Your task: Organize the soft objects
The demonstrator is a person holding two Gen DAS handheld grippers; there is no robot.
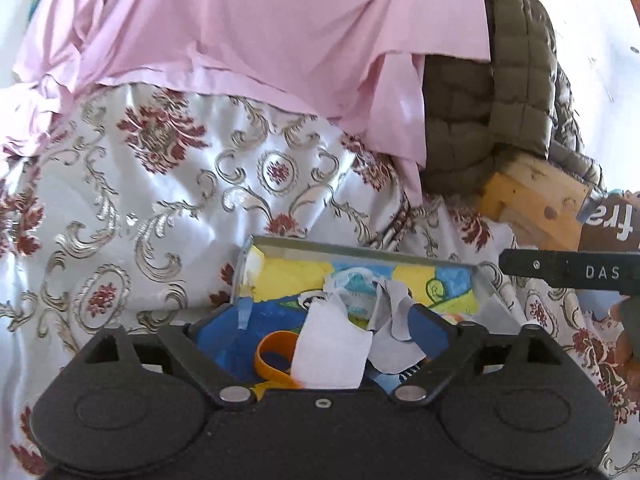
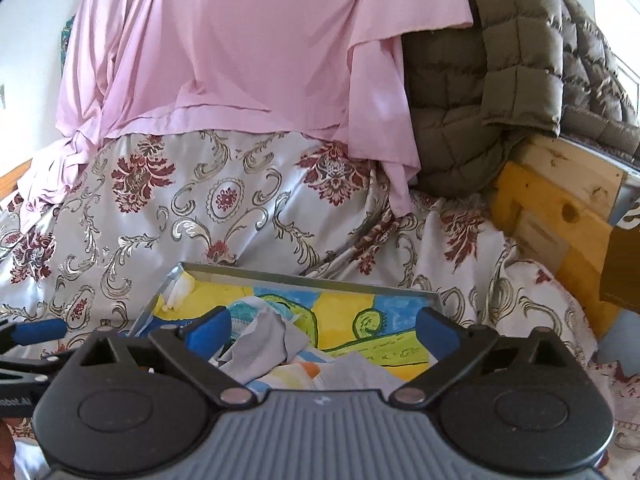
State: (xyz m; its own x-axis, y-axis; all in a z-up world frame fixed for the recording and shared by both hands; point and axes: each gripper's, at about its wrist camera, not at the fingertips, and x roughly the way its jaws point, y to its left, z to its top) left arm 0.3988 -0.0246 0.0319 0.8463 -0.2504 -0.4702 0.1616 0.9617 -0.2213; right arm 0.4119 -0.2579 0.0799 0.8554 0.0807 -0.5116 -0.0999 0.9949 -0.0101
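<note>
A metal tray with a yellow, blue and green painted bottom lies on the patterned bedspread. It holds grey and white fabric scraps and an orange band. My left gripper is open, its blue pads spread over the tray around the scraps. My right gripper is open too, its blue pads either side of a grey scrap. A pink garment is draped behind. An olive quilted jacket lies at the right.
The white, red and silver bedspread covers the bed. A wooden bed frame stands at the right, with a brown box beside it. The right gripper's arm crosses the left view's right edge.
</note>
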